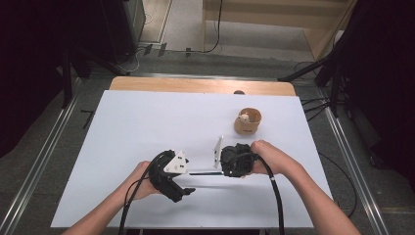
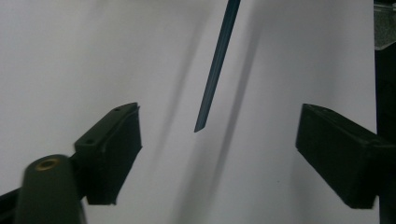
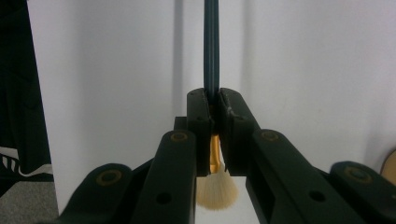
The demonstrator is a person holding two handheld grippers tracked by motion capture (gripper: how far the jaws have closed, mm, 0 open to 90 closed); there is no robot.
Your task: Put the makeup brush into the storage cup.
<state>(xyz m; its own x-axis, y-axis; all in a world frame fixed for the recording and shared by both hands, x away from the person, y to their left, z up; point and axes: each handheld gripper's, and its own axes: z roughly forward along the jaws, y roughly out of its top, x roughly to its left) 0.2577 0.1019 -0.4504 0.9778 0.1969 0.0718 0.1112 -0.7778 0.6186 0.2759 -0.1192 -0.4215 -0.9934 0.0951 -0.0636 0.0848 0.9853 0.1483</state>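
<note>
High view: the brush [image 1: 203, 172] is held level above the table [image 1: 127, 122] between both grippers.

Left gripper view: the left gripper [image 2: 217, 140] is spread, untouched handle tip between.

Right gripper view: the right gripper [image 3: 212, 109] is clamped on the ferrule. Premature release would drop it.
</note>
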